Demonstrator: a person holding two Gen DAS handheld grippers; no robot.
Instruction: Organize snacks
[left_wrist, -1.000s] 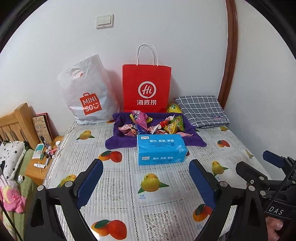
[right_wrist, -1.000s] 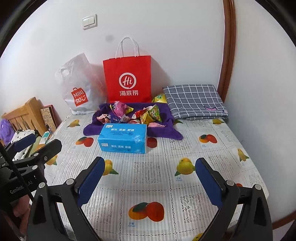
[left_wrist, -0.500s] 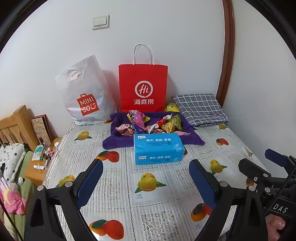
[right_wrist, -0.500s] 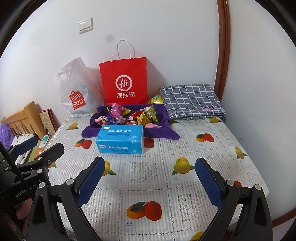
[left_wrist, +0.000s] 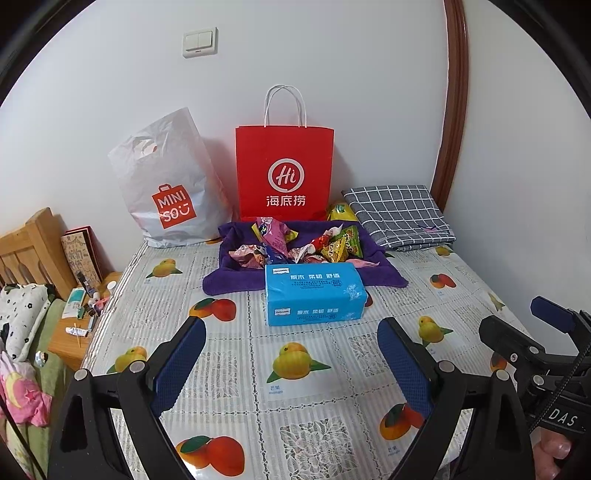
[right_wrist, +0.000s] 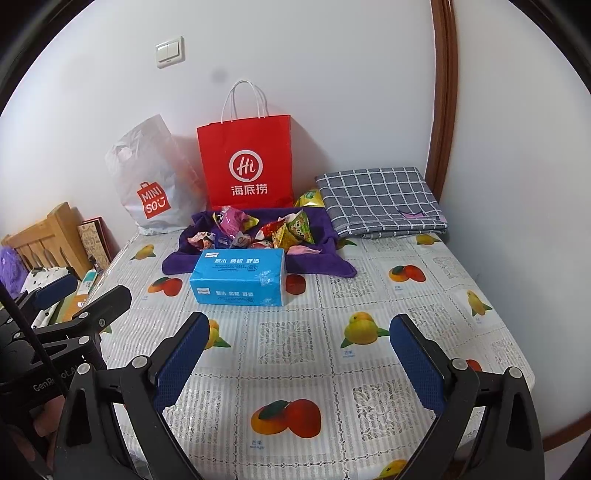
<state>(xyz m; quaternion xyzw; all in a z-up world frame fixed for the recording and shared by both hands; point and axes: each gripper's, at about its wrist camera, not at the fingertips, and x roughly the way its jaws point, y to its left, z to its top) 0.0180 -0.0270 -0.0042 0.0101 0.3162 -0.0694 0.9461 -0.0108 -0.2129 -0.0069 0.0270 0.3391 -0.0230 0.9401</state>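
Several snack packets (left_wrist: 295, 245) (right_wrist: 266, 230) lie heaped on a purple towel (left_wrist: 229, 280) (right_wrist: 173, 264) at the back of the table. A blue tissue pack (left_wrist: 314, 295) (right_wrist: 238, 278) sits just in front of the towel. A red paper bag (left_wrist: 284, 173) (right_wrist: 245, 162) and a white plastic bag (left_wrist: 166, 184) (right_wrist: 147, 181) lean on the wall behind. My left gripper (left_wrist: 291, 362) is open and empty over the near tablecloth. My right gripper (right_wrist: 299, 354) is open and empty too, well short of the tissue pack.
A fruit-print tablecloth (left_wrist: 258, 350) (right_wrist: 406, 295) covers the table. A folded grey checked cloth (left_wrist: 399, 214) (right_wrist: 380, 203) lies at the back right, a yellow packet (left_wrist: 340, 212) beside it. At the left stand a wooden bed frame (left_wrist: 29, 251), a book and a small stand with toiletries (left_wrist: 81, 317).
Both grippers have drawn back and lifted a little, so the tissue pack and snacks look slightly farther away. Both stay open; nothing on the table moved.
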